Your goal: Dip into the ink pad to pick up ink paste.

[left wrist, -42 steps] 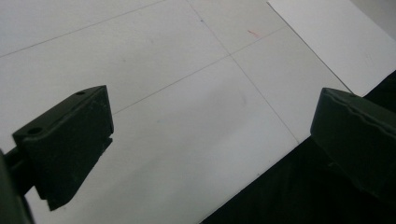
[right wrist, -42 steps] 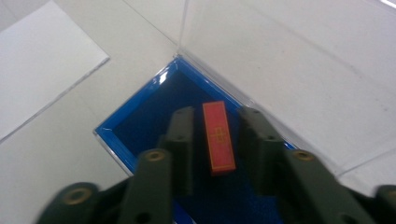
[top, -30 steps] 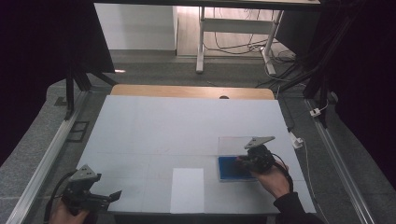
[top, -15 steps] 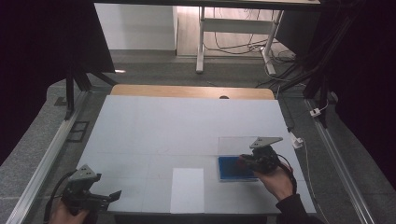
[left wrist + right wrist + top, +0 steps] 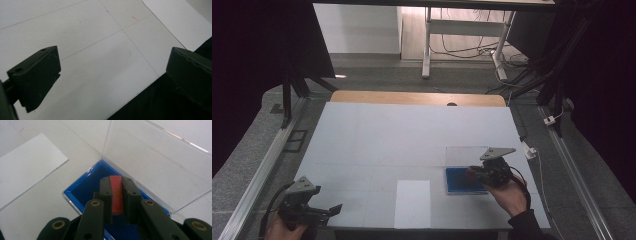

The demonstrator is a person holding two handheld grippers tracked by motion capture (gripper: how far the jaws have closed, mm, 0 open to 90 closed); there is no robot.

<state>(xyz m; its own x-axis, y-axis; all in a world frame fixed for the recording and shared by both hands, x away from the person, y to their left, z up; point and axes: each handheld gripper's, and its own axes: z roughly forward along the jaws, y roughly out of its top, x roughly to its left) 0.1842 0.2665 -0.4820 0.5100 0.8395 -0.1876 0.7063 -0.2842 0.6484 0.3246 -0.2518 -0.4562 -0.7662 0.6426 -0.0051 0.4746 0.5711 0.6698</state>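
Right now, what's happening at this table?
A person works two handheld grippers at a pale grey table. The right gripper is shut on a small flat red piece, holding it over the blue-lined tray of an open clear plastic case, whose transparent lid stands raised behind. The left gripper hangs open near the table's front left corner, holding nothing. A white rectangular sheet lies flat between them.
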